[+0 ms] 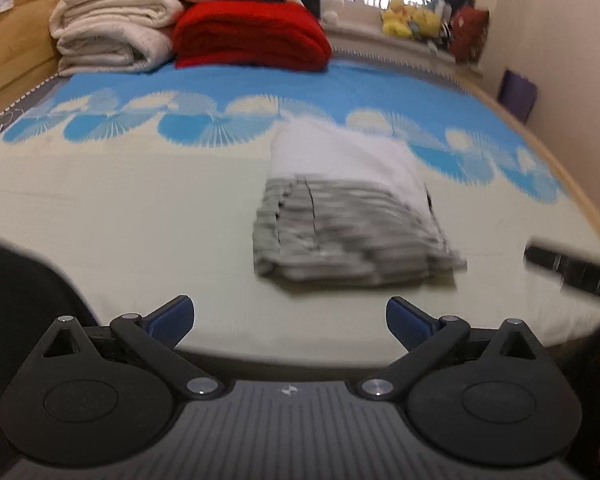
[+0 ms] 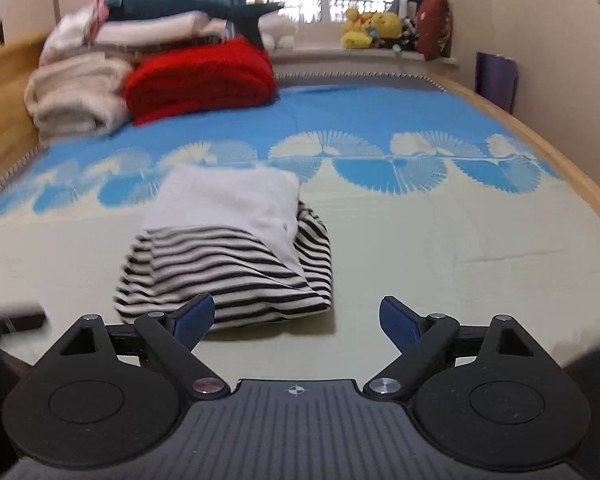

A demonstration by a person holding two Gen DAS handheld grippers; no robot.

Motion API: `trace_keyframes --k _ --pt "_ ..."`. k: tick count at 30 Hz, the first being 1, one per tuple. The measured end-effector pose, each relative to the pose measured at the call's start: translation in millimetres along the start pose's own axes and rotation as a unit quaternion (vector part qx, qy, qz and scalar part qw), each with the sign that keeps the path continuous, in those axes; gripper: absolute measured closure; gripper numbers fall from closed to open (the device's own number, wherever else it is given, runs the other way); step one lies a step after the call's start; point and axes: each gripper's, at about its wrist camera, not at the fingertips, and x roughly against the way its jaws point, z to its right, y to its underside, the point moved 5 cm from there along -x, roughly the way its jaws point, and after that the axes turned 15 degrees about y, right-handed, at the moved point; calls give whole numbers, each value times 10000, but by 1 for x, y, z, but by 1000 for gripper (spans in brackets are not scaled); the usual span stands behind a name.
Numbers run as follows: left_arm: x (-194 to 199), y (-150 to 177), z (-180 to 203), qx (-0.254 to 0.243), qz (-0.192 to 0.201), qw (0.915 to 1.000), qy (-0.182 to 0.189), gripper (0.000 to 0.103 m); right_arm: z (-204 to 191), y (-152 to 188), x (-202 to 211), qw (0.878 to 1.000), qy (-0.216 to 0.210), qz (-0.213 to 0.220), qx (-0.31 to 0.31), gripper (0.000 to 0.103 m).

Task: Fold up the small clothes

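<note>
A small black-and-white striped garment (image 2: pixel 228 272) lies folded on the bed, with a plain white part (image 2: pixel 228 204) on top at its far end. In the left wrist view the same striped garment (image 1: pixel 352 232) is blurred, ahead and slightly right. My left gripper (image 1: pixel 290 322) is open, its blue pads wide apart with nothing between them, hanging short of the garment. My right gripper (image 2: pixel 296 322) is open too and holds nothing; its left pad (image 2: pixel 192 318) overlaps the garment's near edge in the picture. The tip of the right gripper (image 1: pixel 572 268) shows at the right edge of the left wrist view.
Folded cream blankets (image 2: pixel 76 96) and a red blanket (image 2: pixel 200 76) are stacked at the far left of the bed (image 2: pixel 440 240). Plush toys (image 2: pixel 372 28) sit on the windowsill. A wooden bed frame (image 2: pixel 540 144) runs along the right, next to the wall.
</note>
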Motion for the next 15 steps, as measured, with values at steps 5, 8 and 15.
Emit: trace_keyframes --k 5,8,15 --pt "-8 -11 9 -538 280 9981 -125 1 -7 17 11 9999 8 -6 163 7" --pt "-22 -15 1 -422 245 9987 -126 1 -13 19 5 9991 115 72 408 7" --pt "-27 -19 -3 -247 205 9995 61 1 -17 22 -7 9993 77 -169 331 7"
